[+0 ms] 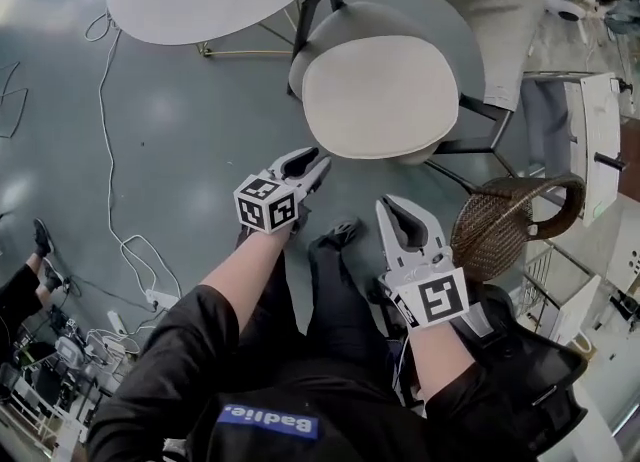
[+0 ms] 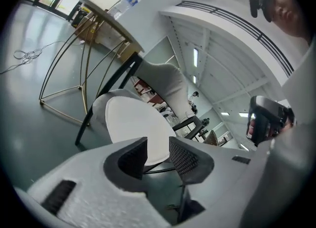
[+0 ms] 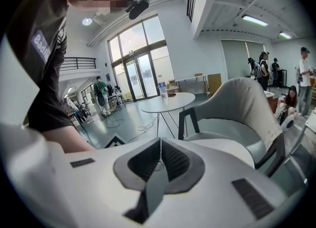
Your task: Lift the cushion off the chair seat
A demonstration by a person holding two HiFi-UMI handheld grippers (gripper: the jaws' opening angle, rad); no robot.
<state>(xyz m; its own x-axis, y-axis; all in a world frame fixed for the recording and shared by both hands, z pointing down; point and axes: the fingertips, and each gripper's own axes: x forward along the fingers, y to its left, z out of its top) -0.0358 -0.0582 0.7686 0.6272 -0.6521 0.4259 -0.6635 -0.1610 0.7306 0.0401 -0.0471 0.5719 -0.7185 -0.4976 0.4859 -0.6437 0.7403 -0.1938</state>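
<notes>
Approach stage. The cushion [image 1: 380, 97] is lying untouched on the seat of the chair [image 1: 482, 20], upper centre of the head view. The left tool [image 1: 306, 170] is being held with jaws apart and empty, the right tool [image 1: 402, 210] with jaws closed on nothing, both short of the seat's near edge. Next, judging by this, the right jaws are to be opened and the cushion's rim pinched.

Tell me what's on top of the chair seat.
A round off-white cushion lies flat on the chair seat, covering nearly all of it; only a grey edge shows. Whatever is beneath the cushion is hidden.
</notes>
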